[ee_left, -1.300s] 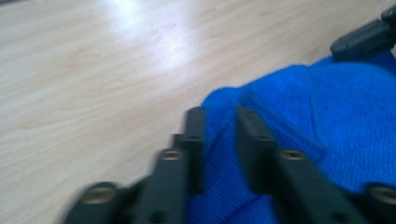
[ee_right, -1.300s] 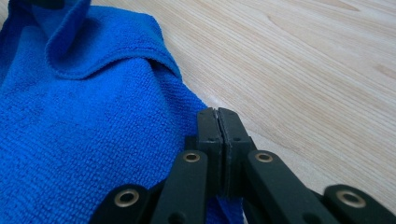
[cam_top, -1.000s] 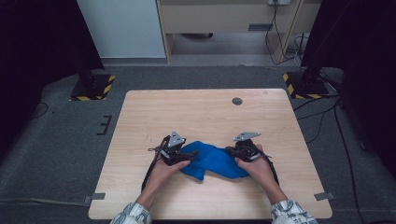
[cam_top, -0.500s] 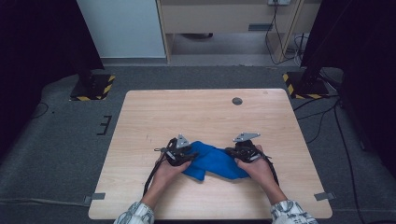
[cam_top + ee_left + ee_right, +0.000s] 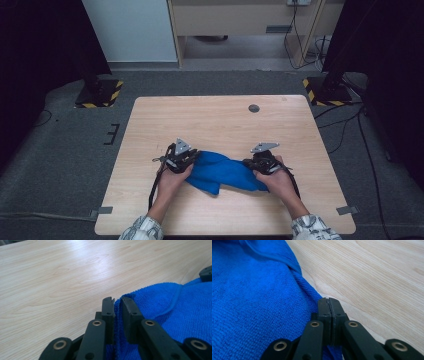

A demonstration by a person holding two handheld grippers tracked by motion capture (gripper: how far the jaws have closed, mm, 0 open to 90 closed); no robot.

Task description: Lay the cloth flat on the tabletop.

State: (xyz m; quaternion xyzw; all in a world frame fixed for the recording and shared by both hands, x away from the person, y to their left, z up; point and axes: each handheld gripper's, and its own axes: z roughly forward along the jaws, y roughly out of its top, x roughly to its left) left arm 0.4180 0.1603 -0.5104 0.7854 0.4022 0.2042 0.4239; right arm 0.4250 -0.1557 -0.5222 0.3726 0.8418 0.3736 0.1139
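A: Position of the blue microfibre cloth (image 5: 222,172)?

B: Lying rumpled on the near half of the wooden bench (image 5: 220,120), stretched between the two hands. One lobe hangs toward the person's edge.

A: Left claw (image 5: 192,159)?

B: At the cloth's left end. In the left gripper view the jaws have just been closing, and a fold of the hemmed edge stands pinched in the narrow gap between them. The pads press on it from both sides. The rest of the cloth (image 5: 175,312) spreads off to the right of the jaws.

A: Right claw (image 5: 248,163)?

B: At the cloth's right end. In the right gripper view the jaws stand fully together, with a seam line only. The cloth's edge (image 5: 257,302) runs into them from below and is gripped there; bare wood lies to the right.

A: Anything else on the bench?

B: A small dark round disc (image 5: 254,108) near the far edge, well apart from the cloth.
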